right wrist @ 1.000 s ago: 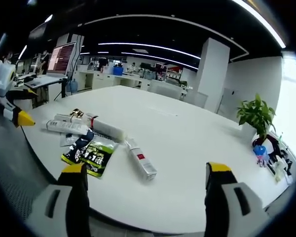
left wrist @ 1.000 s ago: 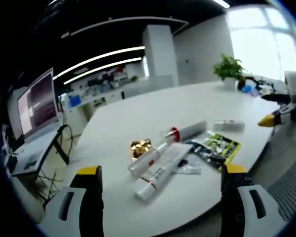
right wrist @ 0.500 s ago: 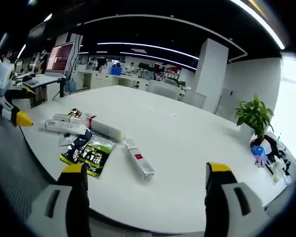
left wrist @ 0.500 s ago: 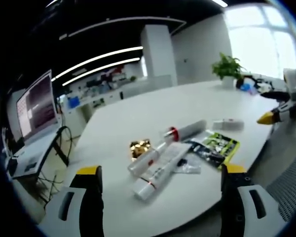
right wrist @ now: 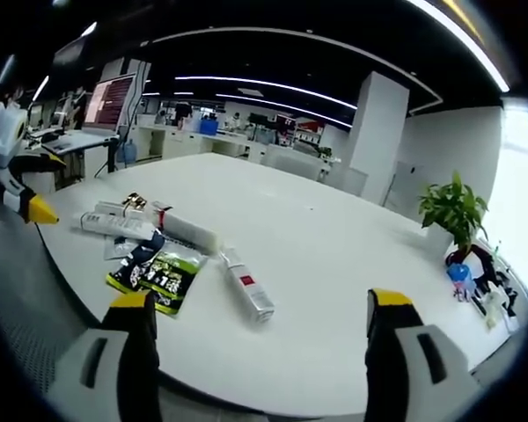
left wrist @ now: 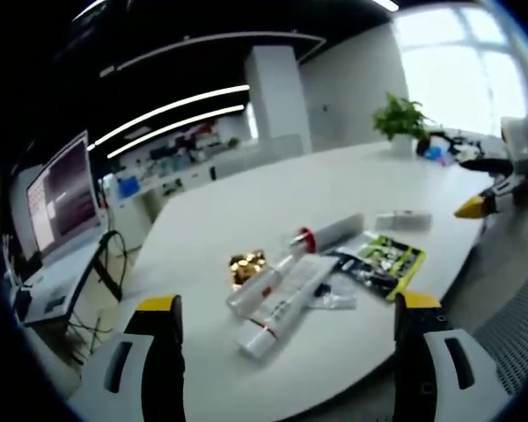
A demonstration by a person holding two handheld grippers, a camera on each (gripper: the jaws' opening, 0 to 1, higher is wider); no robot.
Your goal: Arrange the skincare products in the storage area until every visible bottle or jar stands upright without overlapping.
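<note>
The left tool [left wrist: 286, 338] and the right tool [right wrist: 255, 338] both hang short of the white desk [right wrist: 317, 237] with their jaws wide apart and nothing between them. On the desk the skincare products all lie flat: a cluster of white tubes [left wrist: 277, 294] with a red-banded tube [left wrist: 327, 233] just beside a small gold jar [left wrist: 246, 264], a black-and-green sachet [right wrist: 154, 268] near them, and one white tube [right wrist: 248, 294] lying apart. A potted plant [right wrist: 453, 211] stands at the far end.
</note>
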